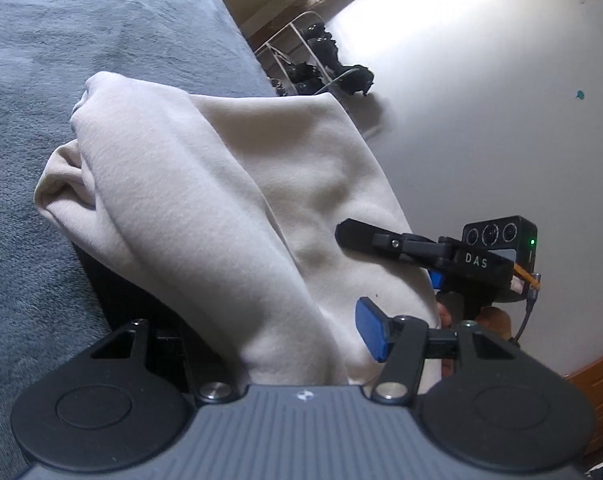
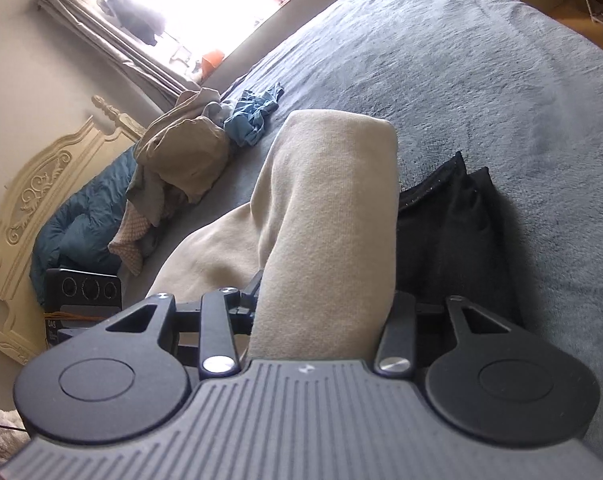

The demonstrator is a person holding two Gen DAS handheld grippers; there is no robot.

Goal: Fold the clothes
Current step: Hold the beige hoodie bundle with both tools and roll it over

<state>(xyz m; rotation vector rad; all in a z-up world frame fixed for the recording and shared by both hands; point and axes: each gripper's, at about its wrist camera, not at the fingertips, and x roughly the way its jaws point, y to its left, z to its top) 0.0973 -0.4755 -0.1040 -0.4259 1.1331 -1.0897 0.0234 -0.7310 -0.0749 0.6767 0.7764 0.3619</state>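
A cream sweatshirt-like garment [image 1: 205,184] hangs in a thick fold over the grey bed [image 1: 41,80]. In the left wrist view it runs between my left gripper's [image 1: 301,340] fingers. The blue pad [image 1: 371,330] shows on the right and the other finger is buried in cloth. My right gripper [image 1: 365,248] comes in from the right, its black finger [image 1: 353,234] lying on top of the same garment. In the right wrist view the cream garment [image 2: 325,208] fills my right gripper [image 2: 321,292] and hides both fingertips. A black garment [image 2: 453,232] lies beneath it.
A heap of tan and grey clothes [image 2: 181,152] and a blue garment [image 2: 253,116] lie near the cream headboard [image 2: 33,200], beside a teal duvet [image 2: 81,220]. A rack with black shoes [image 1: 317,60] stands off the bed's far edge. A hand [image 1: 493,316] holds the right gripper.
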